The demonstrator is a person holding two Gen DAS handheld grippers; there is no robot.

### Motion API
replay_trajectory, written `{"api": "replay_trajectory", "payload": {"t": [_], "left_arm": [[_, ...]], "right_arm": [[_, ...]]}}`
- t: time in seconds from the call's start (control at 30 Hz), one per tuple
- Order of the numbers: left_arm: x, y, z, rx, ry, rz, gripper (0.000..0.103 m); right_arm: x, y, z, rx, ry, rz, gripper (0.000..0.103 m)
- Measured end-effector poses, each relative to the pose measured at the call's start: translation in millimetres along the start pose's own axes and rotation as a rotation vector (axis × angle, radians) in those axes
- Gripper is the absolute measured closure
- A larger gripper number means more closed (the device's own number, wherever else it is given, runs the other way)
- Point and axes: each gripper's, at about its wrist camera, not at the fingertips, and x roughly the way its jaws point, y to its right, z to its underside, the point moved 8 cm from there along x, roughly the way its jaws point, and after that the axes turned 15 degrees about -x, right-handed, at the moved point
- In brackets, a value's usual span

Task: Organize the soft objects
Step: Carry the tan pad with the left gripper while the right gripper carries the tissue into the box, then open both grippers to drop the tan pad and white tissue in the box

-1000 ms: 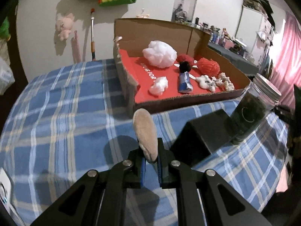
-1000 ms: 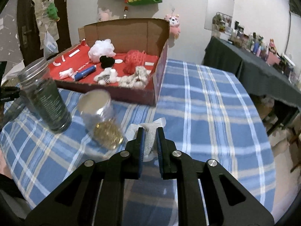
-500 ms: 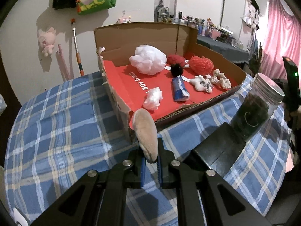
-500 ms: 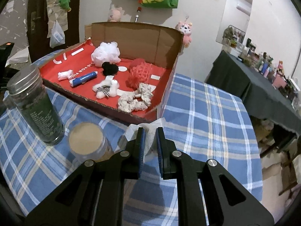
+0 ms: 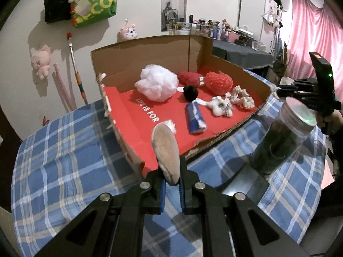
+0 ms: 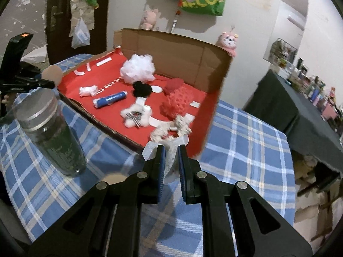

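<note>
The left gripper (image 5: 171, 182) is pinching a flat beige oval powder puff (image 5: 166, 150), which stands upright between the blue pads, just in front of the near wall of the shallow cardboard box with a red printed floor (image 5: 235, 128). The right gripper (image 6: 170, 167) is pressed on a piece of white gauze cloth (image 6: 171, 150), which sticks out above its jaws, close to the near corner of the same box.

The box sits on a table covered with a blue and white checked cloth (image 5: 64, 160). Several soft things already lie inside it: a white mesh bath pouf (image 5: 158, 83), a red mesh pouf (image 5: 218, 82), a small black pompom (image 5: 190, 93), a rolled blue and white cloth (image 5: 195, 121), a cream scrunchie (image 5: 242, 98) and a small white plush piece (image 5: 220, 107). A dark glass jar with a metal lid (image 5: 283, 139) stands on the cloth outside the box, between the two grippers.

I judge that the step in hand is the carrying: both soft items are held in the air and are near the box, but not yet inside. The next move probably calls for bringing each gripper over the low front wall and above a free red area. The jaws should spread only there, so that the puff and the gauze fall inside. The right hand should stay away from the jar.
</note>
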Motion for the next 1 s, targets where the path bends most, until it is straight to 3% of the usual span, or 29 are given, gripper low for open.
{"api": "replay_trajectory", "payload": {"t": [0.23, 0.53, 0.77, 1.0], "left_arm": [[12.6, 15.8, -24.2, -0.004, -0.033, 0.061, 0.093], [47.1, 27.1, -65.4, -0.117, -0.144, 0.111, 0.093], [92.6, 14.3, -84.5, -0.247, -0.279, 0.096, 0.093], [128.0, -5.9, -87.0, -0.314, -0.364, 0.059, 0.092]], "right_arm": [[16.8, -4.5, -42.2, -0.024, 0.005, -0.108, 0.091], [59.2, -32.4, -116.2, -0.096, -0.03, -0.273, 0.091], [122.1, -51.8, -150.4, -0.125, -0.146, -0.364, 0.091], [164.3, -61.0, -160.3, -0.137, -0.211, -0.395, 0.091]]}}
